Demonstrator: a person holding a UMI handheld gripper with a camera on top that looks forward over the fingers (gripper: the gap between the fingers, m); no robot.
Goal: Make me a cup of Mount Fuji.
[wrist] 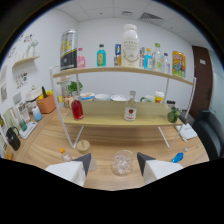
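Observation:
My gripper [114,162] is open, its two white fingers with dark tips low over the wooden table [150,147]. A clear glass cup [122,162] holding what looks like ice stands on the table between the fingertips, with a gap at each side. Beyond it, on the lower shelf [107,120], stand a bottle of red liquid [77,108] and a clear bottle with a red label [130,109]. The upper shelf [125,71] carries a large white bottle [130,46], a blue bottle [101,56], a pink bottle [80,58] and several other bottles and cans.
A small round wooden lid or coaster [83,145] lies just ahead of the left finger. A blue object [177,158] lies to the right of the fingers. An orange pot [46,103] and jars sit to the left. A dark chair [209,131] and a door [202,75] are at the right.

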